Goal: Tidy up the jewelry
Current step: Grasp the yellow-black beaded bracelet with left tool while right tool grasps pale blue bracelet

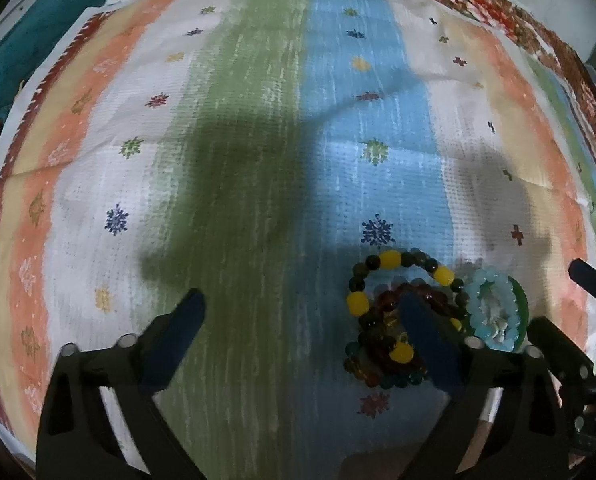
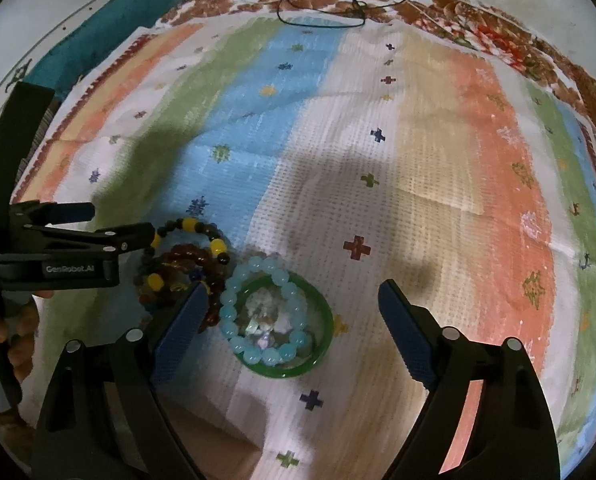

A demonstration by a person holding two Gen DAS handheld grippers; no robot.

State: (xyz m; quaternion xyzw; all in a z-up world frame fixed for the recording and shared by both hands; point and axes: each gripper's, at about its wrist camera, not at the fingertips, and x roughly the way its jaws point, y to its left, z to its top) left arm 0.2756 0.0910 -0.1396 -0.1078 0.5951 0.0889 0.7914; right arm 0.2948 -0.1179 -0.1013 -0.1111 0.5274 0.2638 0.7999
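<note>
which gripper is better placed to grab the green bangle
Right, probably. The right gripper is open with the green bangle between its fingers. The left gripper sits over the dark beads, bangle outside its fingers.

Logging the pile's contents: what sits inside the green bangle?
On the green bangle lies a pale blue bead bracelet, partly overlapping its rim. Inside both sits a small whitish, shiny piece, too blurred to identify. Whatever lies beneath it is hidden.

Each wrist camera looks steeply down along its own fingers, close above a striped cloth [image 1: 257, 140], and both views share the pile of bead bracelets [image 2: 193, 264], seen from its left and from its right.
</note>
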